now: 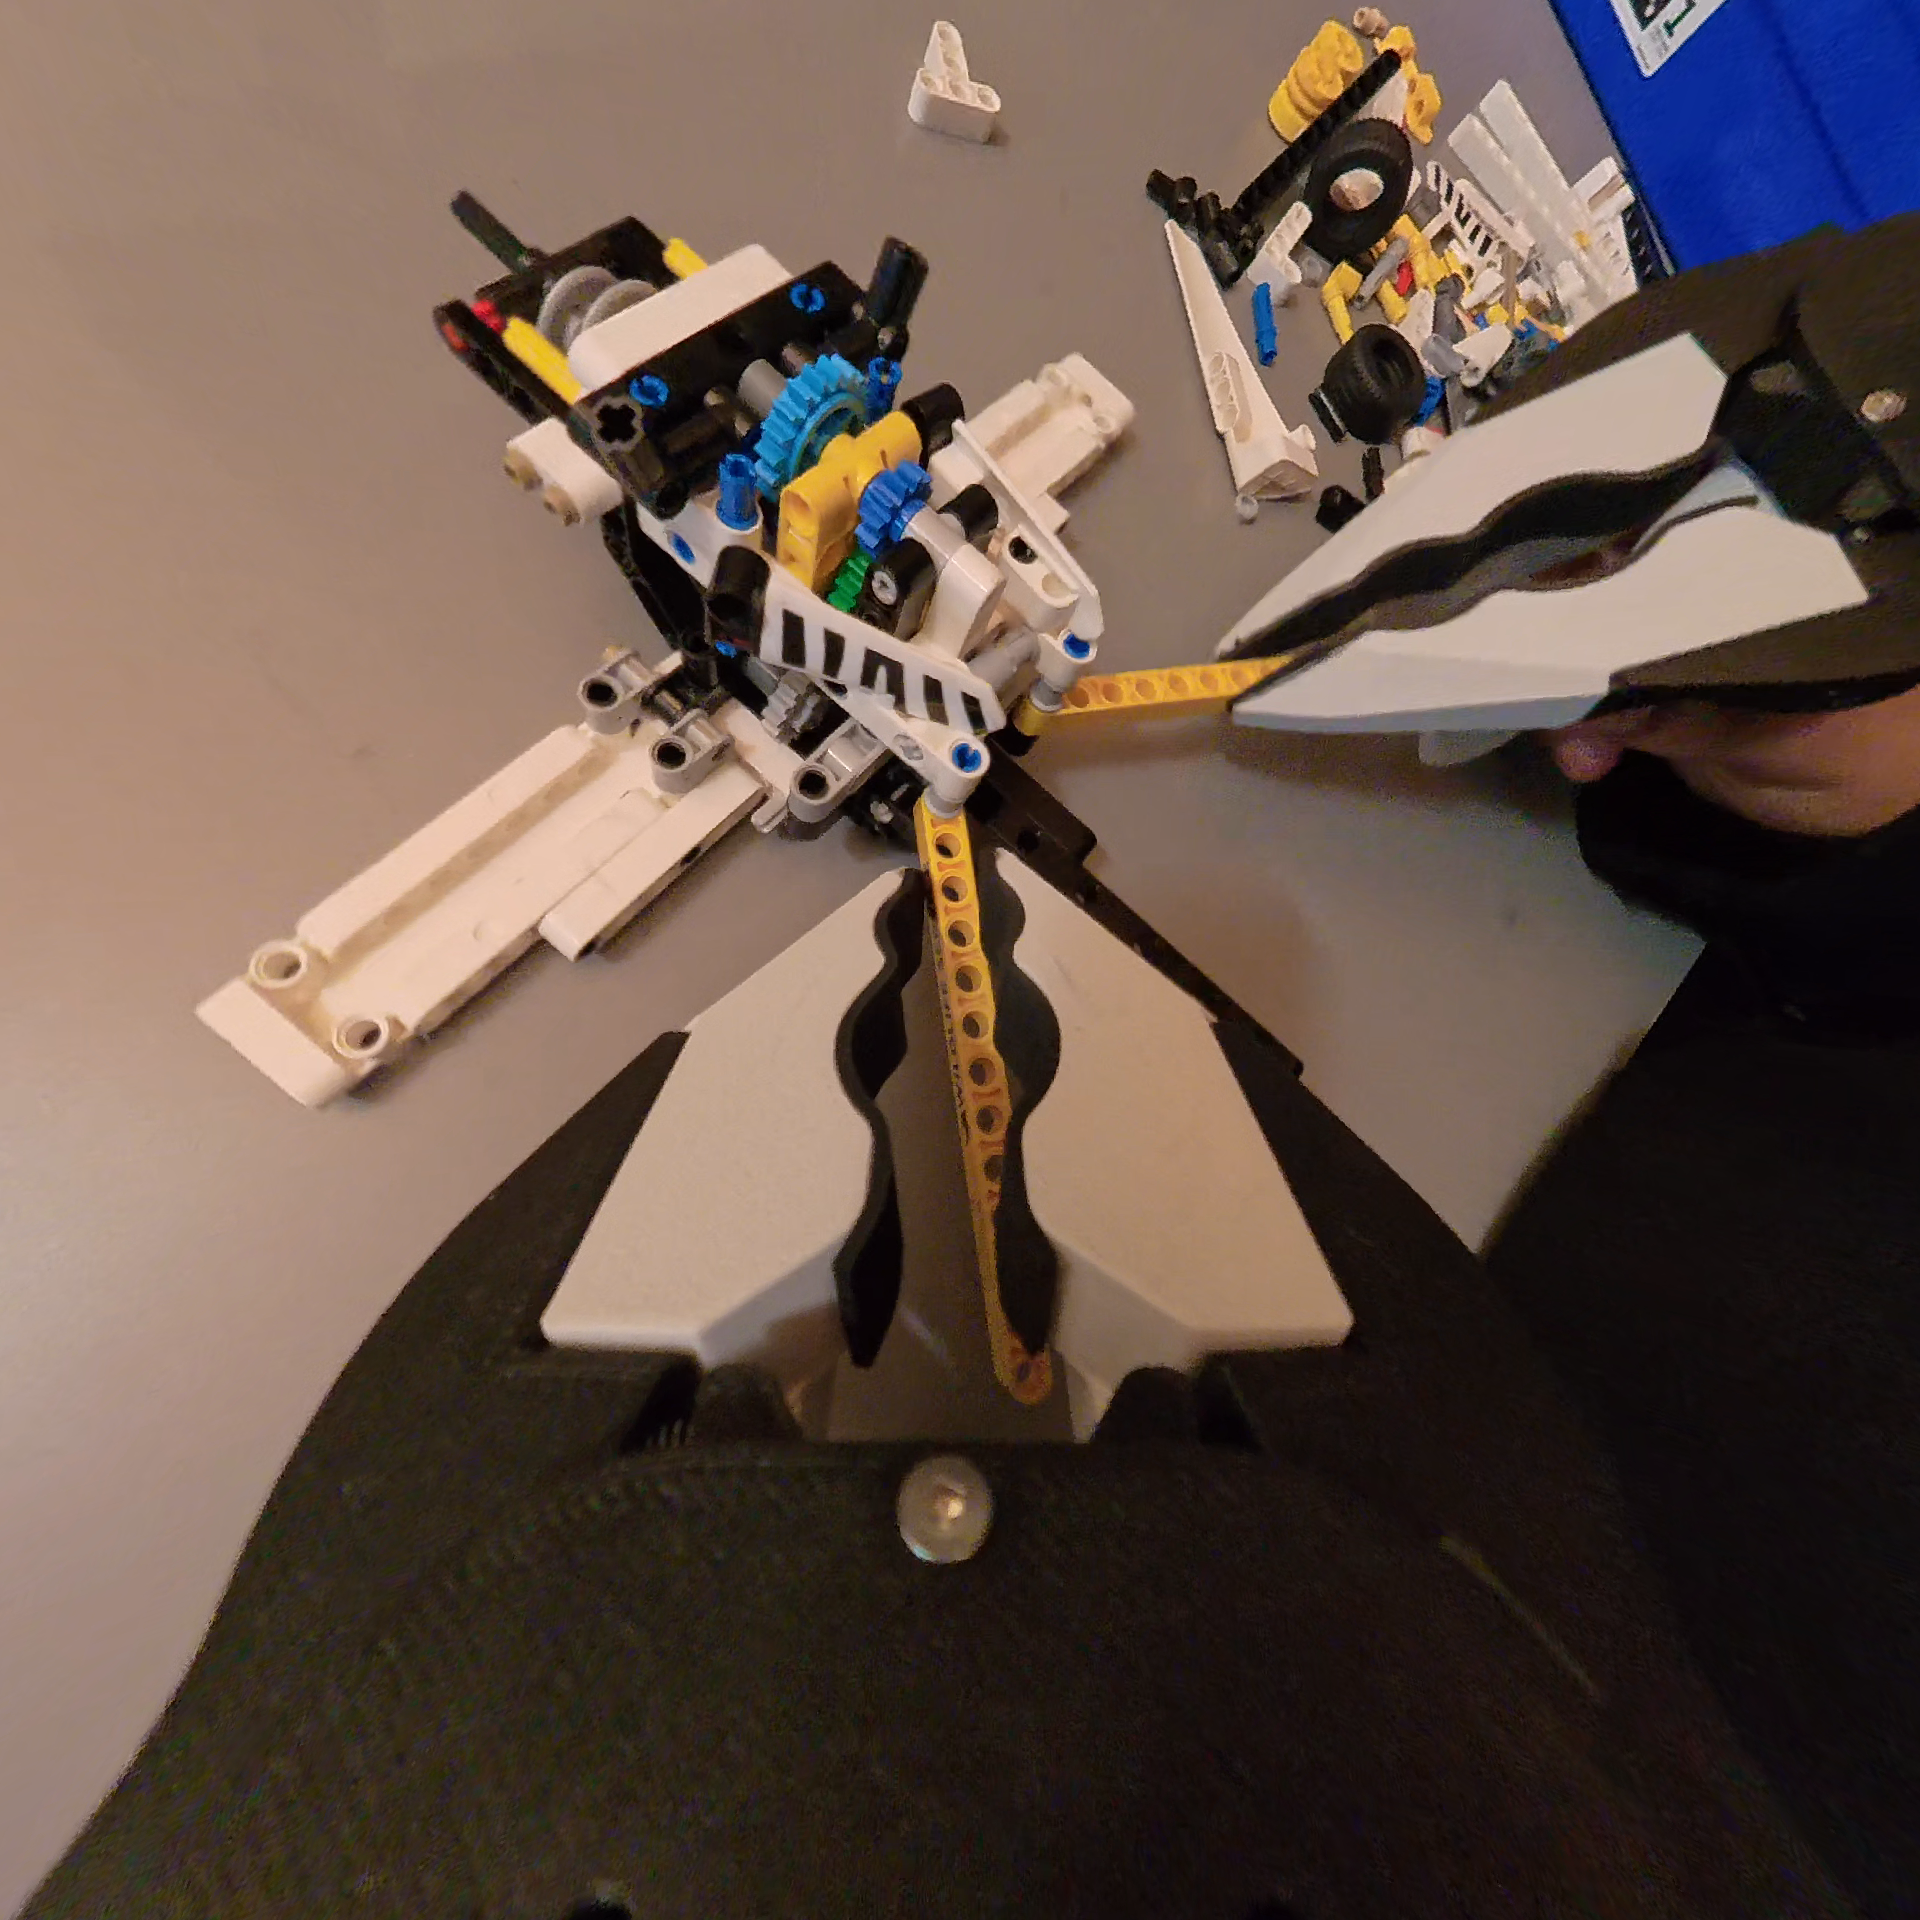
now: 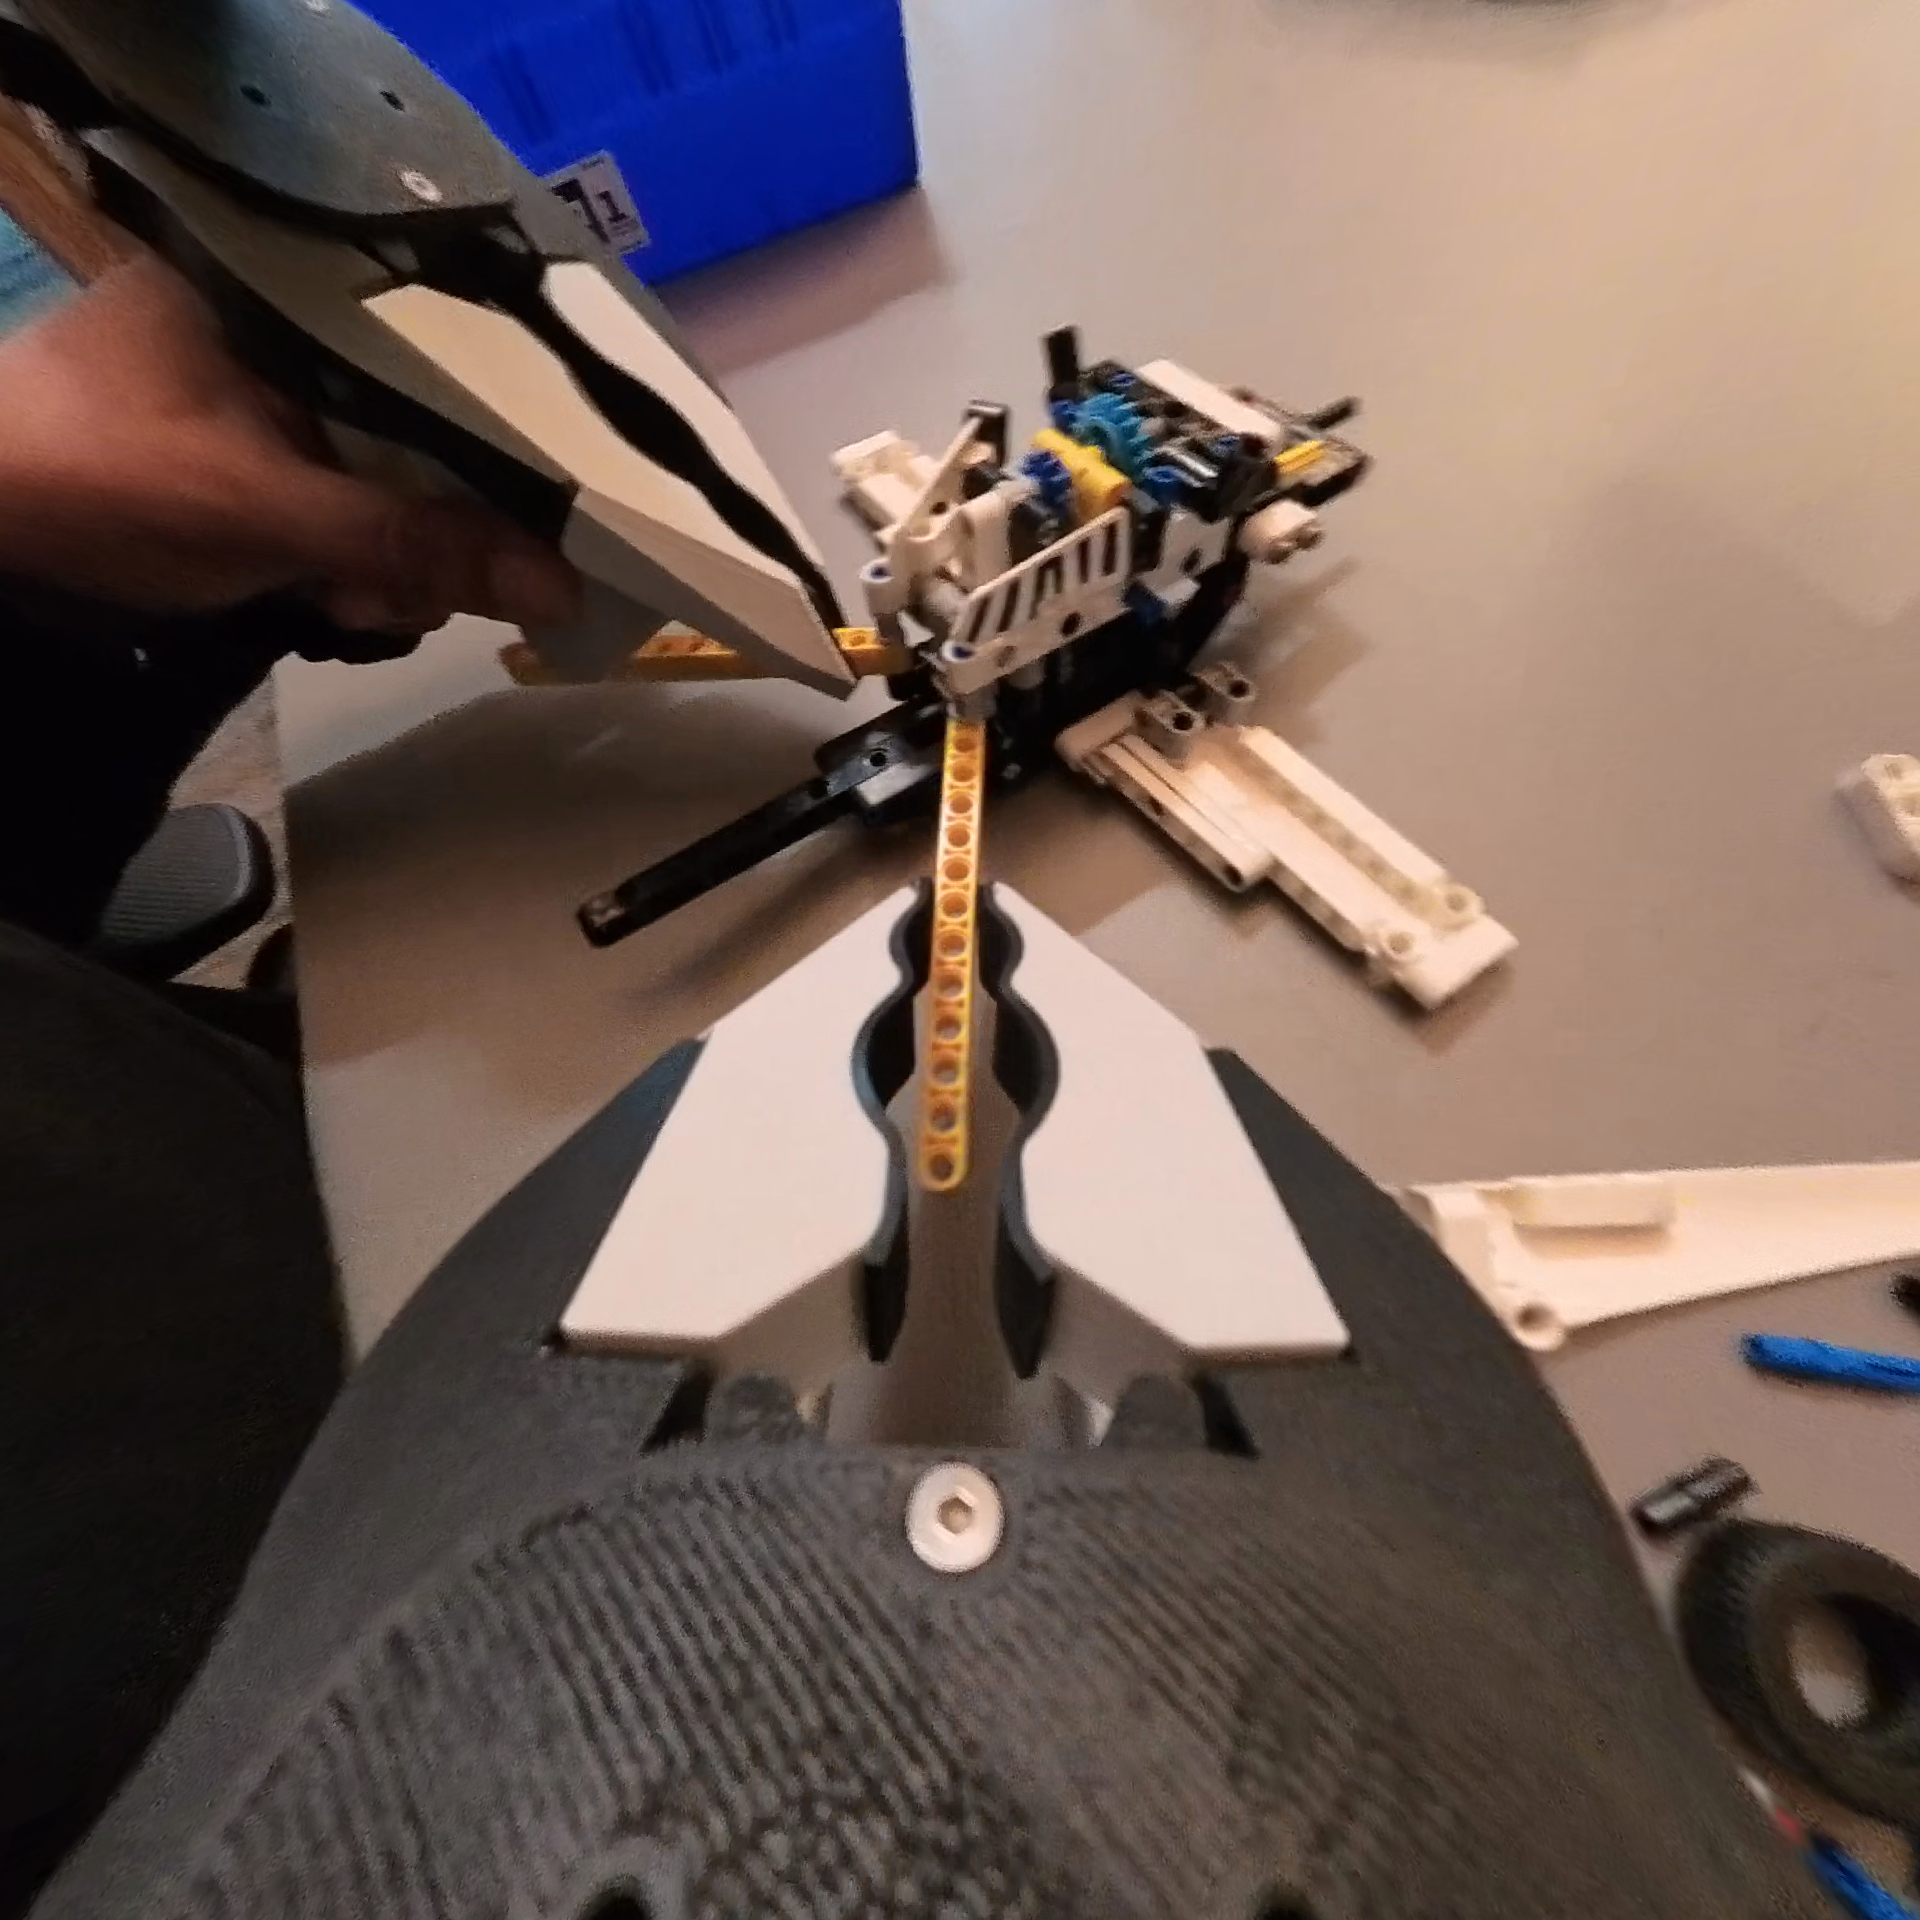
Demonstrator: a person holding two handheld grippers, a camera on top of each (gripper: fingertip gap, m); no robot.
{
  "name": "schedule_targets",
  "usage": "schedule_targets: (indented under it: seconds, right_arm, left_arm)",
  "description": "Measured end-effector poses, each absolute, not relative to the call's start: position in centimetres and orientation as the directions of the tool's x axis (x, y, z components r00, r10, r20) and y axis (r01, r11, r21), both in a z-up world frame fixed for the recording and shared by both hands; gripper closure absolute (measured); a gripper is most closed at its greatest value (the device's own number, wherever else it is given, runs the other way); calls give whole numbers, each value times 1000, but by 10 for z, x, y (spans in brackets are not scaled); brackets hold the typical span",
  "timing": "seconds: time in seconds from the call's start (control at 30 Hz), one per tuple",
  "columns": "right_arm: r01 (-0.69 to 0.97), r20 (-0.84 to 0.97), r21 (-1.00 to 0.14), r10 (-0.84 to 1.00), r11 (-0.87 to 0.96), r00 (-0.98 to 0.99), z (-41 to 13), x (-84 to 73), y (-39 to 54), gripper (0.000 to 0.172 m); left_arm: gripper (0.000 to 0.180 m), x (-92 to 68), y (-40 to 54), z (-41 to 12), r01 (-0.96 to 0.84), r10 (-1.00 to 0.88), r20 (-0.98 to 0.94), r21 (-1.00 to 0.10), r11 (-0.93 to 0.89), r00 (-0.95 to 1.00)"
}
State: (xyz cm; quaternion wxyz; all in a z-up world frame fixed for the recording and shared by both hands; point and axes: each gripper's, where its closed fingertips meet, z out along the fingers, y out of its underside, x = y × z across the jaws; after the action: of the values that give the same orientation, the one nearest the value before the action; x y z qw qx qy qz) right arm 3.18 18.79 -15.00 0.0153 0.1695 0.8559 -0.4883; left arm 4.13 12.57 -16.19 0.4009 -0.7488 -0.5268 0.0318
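Nearest my left-hand camera, the left gripper [image 1: 951, 894] was clenched on a thin yellow perforated beam [image 1: 961, 997], its black wavy pads pressing both flat sides near the tips. In the right-hand camera, the right gripper [image 2: 954, 904] gripped a second yellow beam [image 2: 951, 997] the same way. I judged both beams light, rigid plastic, smooth enough to slip, best held across their flat faces partway along. Each beam ran forward from my fingers to a white connector at the front corner of the brick-built model [image 1: 831, 499], which sat on the grey table [image 1: 208, 520] just beyond both grippers. The model looked light but fragile at its pinned joints. White panels [image 1: 468, 914] lay flat beside it. Farther off lay a pile of loose parts [image 1: 1382, 260], then a blue bin [image 1: 1766, 104].
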Motion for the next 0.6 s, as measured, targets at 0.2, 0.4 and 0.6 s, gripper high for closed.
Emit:
schedule_targets:
  seconds: [0.2,0.4,0.6]
  right_arm:
    - [321,-187,-823,309,469,-932,-152,18,197,163]
    - [297,-130,-822,348,486,-928,-154,4,203,159]
    - [293,-107,-823,373,487,-921,-153,-4,202,156]
  left_arm:
    - [171,42,126,-162,761,814,369,-635,-131,448]
    - [171,42,126,-162,759,812,371,-638,-130,451]
    - [171,42,126,-162,756,814,366,-641,-131,451]
